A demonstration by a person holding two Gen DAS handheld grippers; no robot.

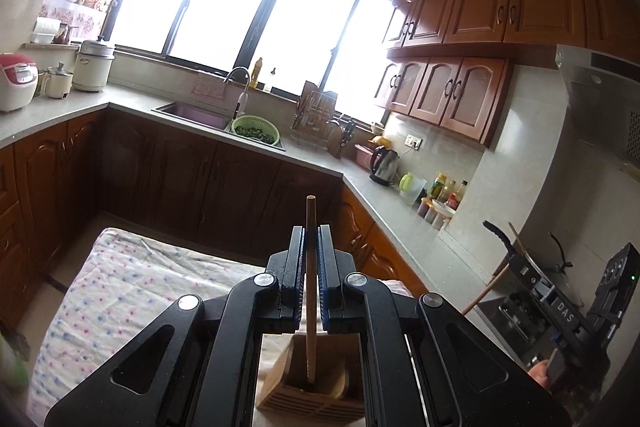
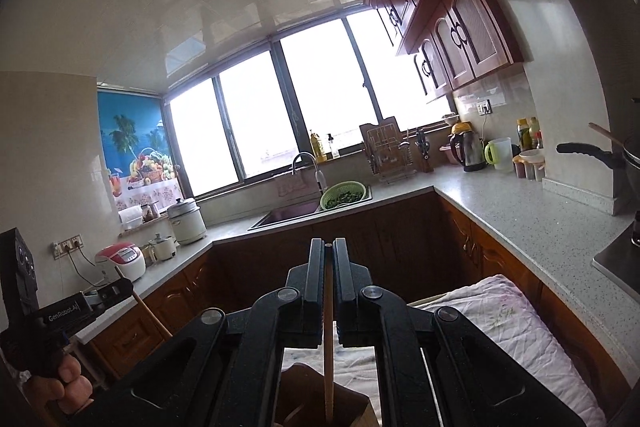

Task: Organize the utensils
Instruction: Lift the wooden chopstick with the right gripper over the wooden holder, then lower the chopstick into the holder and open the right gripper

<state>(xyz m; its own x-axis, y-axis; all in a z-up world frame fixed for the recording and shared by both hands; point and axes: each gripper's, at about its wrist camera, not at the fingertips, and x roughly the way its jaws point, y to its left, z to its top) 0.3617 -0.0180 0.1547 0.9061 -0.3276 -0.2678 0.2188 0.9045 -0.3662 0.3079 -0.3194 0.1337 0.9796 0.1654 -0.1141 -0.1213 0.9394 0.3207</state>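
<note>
My left gripper [image 1: 311, 251] is clamped on a round wooden chopstick [image 1: 310, 227]; its tip, at six o'clock, sits inside the slatted bamboo holder [image 1: 308, 393]. My right gripper [image 2: 328, 267] pinches a second pale chopstick [image 2: 328, 347].

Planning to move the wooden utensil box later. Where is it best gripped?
Grip one upper side wall of the wooden utensil box from above, fingers straddling the rim: the top is open and the walls stand upright. Avoid the chopstick standing inside.
</note>
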